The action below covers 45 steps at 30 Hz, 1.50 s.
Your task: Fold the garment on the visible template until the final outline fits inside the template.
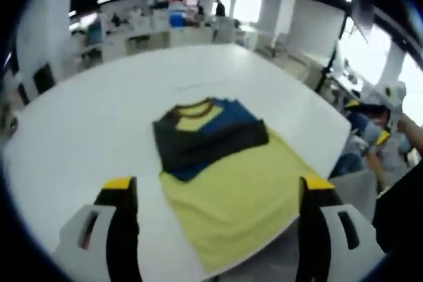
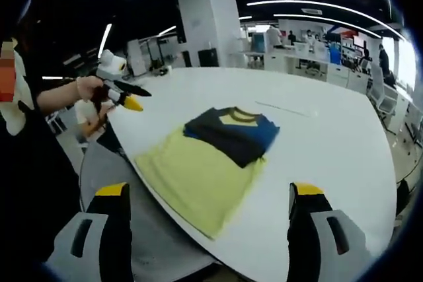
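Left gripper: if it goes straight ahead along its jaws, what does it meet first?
Probably the yellow lower part of the garment on the white table. The left gripper stands open with nothing between its jaws and that cloth; depth is unclear.

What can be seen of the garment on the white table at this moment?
The garment is a soft knit-looking shirt in pale yellow, dark charcoal and blue, with a yellow neck opening edged in brown. It lies flat on the white table near its edge, collar end away from the cameras. The dark and blue upper part looks folded into a compact block, while the yellow lower part spreads wide toward the table edge. Neither the left gripper nor the right gripper touches it; both are open.
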Available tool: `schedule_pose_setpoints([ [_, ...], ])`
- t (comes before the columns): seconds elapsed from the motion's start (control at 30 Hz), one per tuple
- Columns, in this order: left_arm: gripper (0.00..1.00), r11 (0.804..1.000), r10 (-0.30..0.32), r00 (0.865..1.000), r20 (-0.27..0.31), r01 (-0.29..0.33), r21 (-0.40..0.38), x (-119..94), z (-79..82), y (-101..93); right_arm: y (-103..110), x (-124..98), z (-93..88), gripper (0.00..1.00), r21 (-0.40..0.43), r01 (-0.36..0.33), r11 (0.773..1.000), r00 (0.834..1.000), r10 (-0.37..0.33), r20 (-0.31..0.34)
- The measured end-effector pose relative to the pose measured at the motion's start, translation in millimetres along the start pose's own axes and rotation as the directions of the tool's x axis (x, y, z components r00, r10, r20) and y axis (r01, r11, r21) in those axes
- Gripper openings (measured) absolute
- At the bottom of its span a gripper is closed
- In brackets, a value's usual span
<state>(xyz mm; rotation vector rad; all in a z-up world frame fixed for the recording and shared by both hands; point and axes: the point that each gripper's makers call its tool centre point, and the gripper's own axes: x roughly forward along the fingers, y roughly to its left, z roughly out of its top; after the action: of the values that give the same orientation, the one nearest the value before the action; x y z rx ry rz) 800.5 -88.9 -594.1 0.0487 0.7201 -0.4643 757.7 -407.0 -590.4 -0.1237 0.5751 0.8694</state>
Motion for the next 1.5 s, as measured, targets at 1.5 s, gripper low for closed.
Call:
schedule_pose_setpoints([
  [1.5,0.77,0.989,-0.136,0.989,0.065,0.131,0.071,87,3.5,-59.6,-16,-1,-16.5,0.99,0.075,0.052,0.996,0.998,-0.050,-0.027],
])
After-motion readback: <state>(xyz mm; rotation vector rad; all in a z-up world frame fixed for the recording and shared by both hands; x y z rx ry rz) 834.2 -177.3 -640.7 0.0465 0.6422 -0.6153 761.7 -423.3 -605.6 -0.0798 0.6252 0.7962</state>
